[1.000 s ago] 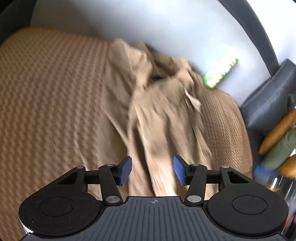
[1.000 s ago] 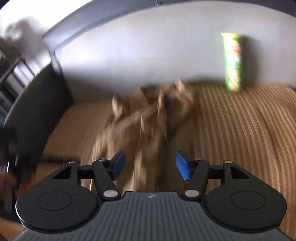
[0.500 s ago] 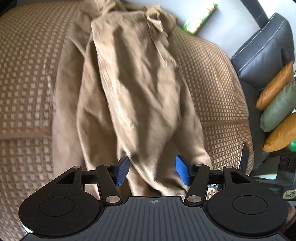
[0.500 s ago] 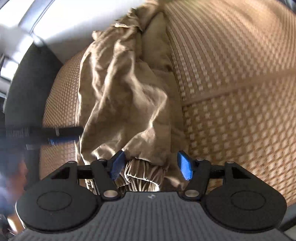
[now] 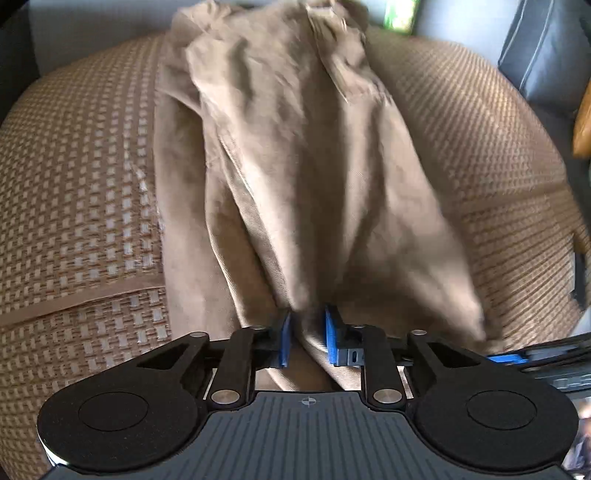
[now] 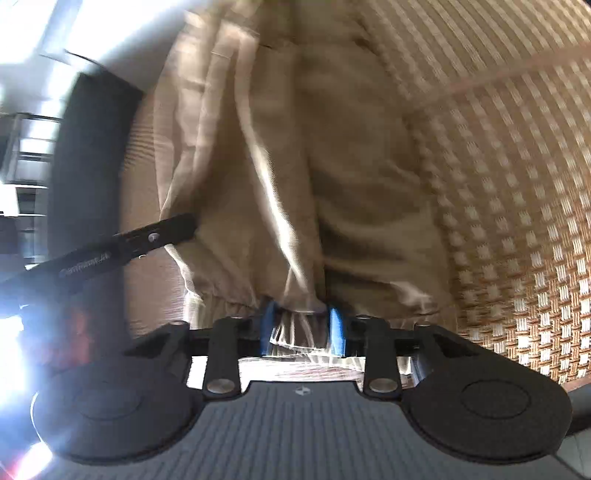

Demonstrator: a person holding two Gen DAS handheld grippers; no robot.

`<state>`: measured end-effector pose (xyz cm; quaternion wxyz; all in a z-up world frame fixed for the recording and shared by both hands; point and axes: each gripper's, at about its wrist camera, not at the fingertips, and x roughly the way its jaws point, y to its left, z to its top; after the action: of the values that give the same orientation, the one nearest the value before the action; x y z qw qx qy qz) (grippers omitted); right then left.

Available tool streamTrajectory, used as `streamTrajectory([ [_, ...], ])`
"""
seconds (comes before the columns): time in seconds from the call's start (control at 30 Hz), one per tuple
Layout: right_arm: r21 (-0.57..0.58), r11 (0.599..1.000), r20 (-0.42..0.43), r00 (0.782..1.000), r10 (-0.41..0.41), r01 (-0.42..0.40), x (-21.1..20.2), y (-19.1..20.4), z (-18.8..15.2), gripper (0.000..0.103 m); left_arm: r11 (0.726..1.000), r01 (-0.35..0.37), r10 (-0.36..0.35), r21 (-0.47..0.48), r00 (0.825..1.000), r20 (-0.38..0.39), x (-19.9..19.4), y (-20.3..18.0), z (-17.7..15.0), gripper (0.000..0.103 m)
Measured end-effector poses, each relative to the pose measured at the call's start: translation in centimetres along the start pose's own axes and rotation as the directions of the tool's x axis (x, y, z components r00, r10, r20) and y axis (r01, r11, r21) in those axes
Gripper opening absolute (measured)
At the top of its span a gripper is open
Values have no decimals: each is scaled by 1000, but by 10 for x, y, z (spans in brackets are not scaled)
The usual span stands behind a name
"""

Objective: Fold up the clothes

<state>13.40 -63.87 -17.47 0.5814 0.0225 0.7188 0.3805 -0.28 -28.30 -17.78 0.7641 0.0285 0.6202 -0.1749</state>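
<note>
Tan trousers [image 5: 314, 177] are lying lengthwise down the woven couch cover [image 5: 85, 192], as the left gripper [image 5: 306, 339] and right gripper [image 6: 301, 326] are clamping bunched hems near its front edge; shallow bites are risking slipped layers and a crooked fold.

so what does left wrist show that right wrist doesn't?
Only left wrist: the green package at the top edge, a grey cushion and an orange pillow on the right, and the left tool, whose jaws have just been closing, pinching a fold.

Only right wrist: the gathered elastic hem, the right tool gripping it, and a bright shelf area.

Both: the tan garment lying on the woven cover.
</note>
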Motion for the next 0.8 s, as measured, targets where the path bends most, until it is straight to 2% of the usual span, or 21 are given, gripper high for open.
streamTrajectory([
  [0.03,-4,1000,0,1000,2,-2,-1,1,0,36,1000,12,-12,-14,1000,-3,-2,1,3,36],
  [0.1,-30,1000,0,1000,-11,11,-12,6,2,47,999,26,-26,-30,1000,17,-16,5,9,43],
  [0.13,-50,998,1,1000,-29,29,-22,9,3,57,999,29,-28,-34,999,37,-26,8,12,45],
  [0.17,-71,996,3,999,-47,47,-31,13,4,60,999,26,-24,-36,998,66,-38,10,15,45],
  [0.27,-153,984,113,991,-73,90,-72,29,15,57,997,35,-23,-69,986,167,-72,23,31,48],
  [0.4,-260,960,289,957,-25,103,-97,65,71,55,995,48,-22,-93,964,265,-81,37,77,50],
  [0.57,-294,952,377,926,35,84,-72,106,168,54,995,69,-44,-71,949,312,-60,51,131,51],
  [0.7,-330,937,376,926,17,116,-26,121,229,49,997,64,-50,-35,950,307,-25,58,158,53],
  [0.8,-362,921,357,934,-9,147,6,116,255,46,999,32,-28,-13,967,255,16,63,174,52],
])
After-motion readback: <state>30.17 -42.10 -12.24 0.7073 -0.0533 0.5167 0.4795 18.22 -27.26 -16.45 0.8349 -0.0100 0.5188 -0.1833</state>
